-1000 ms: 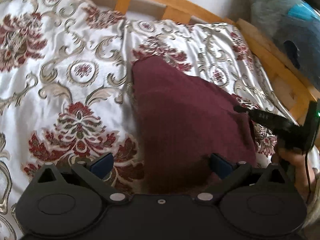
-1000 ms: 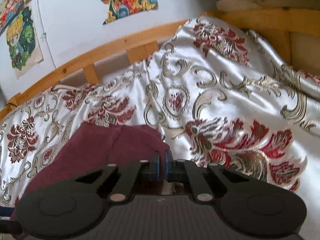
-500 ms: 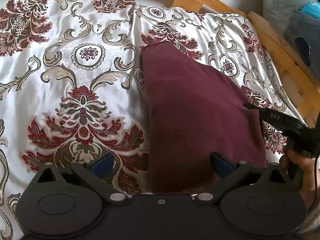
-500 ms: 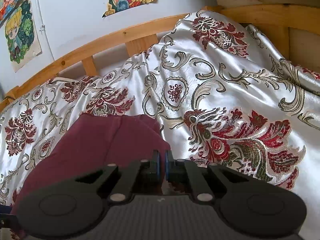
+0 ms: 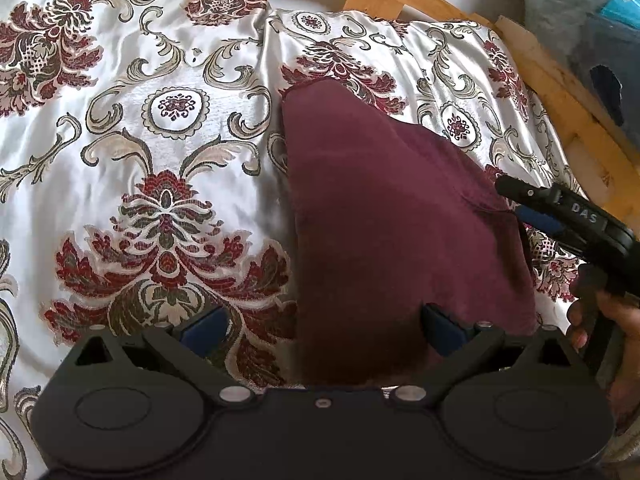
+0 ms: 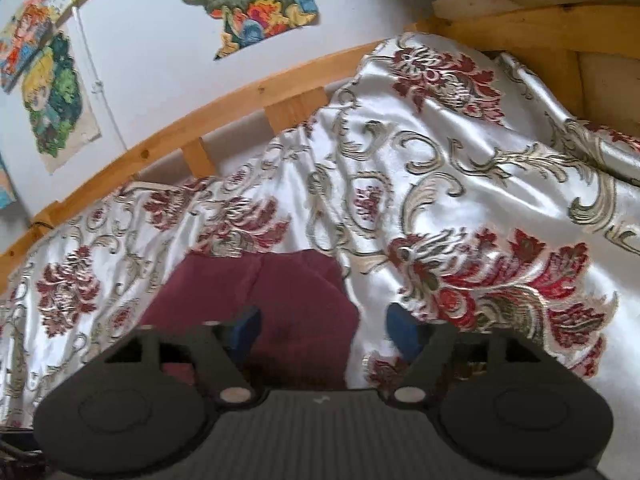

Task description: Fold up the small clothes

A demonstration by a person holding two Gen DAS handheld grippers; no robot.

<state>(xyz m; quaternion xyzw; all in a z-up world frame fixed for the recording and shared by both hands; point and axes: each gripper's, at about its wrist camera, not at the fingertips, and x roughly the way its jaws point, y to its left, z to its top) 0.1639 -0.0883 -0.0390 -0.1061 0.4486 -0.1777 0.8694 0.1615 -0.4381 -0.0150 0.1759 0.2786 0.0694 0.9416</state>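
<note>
My right claw (image 6: 322, 330) has just been opening over the maroon garment (image 5: 392, 220) on the floral bedspread (image 5: 140, 120); my left claw (image 5: 324, 330) gapes wide, holding nothing; posters (image 6: 248, 0) hang above the wooden bed frame (image 6: 160, 144).

**Right fingers spread over the maroon cloth**

My right gripper (image 6: 322, 330) has just been opening; its blue-padded fingers (image 6: 246, 330) now stand apart, clear of the folded maroon fabric garment (image 6: 264, 292) between them. It lies on the white satin bedspread with red floral pattern (image 6: 460, 184), below the wooden bed rail (image 6: 224, 100).
</note>
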